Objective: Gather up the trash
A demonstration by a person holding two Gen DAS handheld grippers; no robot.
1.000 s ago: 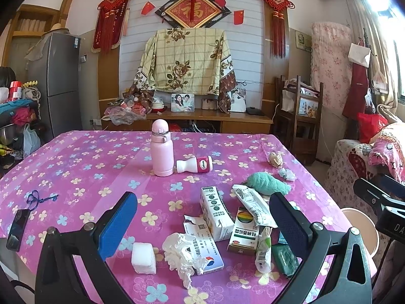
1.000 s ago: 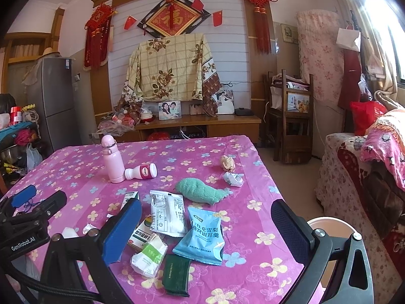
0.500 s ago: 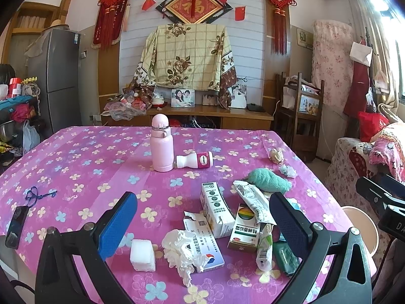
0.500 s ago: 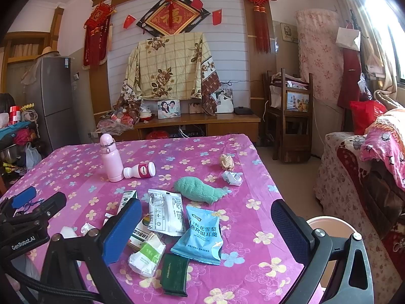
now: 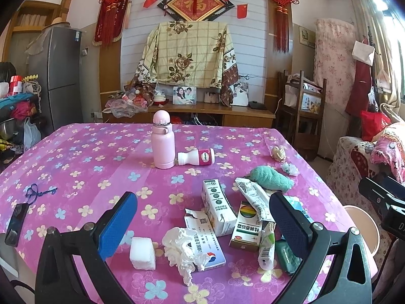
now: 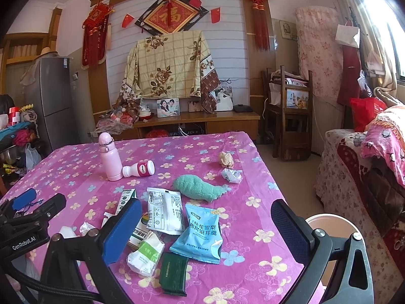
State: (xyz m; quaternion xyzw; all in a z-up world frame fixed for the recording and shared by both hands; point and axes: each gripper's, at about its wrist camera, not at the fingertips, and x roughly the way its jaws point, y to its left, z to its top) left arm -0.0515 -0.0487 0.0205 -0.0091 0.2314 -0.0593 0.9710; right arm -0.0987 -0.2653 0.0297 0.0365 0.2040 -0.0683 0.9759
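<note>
both tongs hang spread above the near edge of the bench (image 5: 76, 157), gripping nothing. between the left tongs (image 5: 202, 224) lie a crumpled tissue (image 5: 182, 247), a white foam block (image 5: 142, 252), a torn medicine box (image 5: 205, 243) and a milk carton (image 5: 216, 207). between the right tongs (image 6: 206, 231) lie a blue snack bag (image 6: 201, 230), a white wrapper (image 6: 164, 210) and a dark green packet (image 6: 174, 273). a round bin (image 6: 329, 224) sits just beyond the right tongs' right finger, off the bench.

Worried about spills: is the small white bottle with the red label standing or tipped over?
Tipped over. The small white bottle lies on its side on the tablecloth, its neck toward the upright pink flask.
</note>
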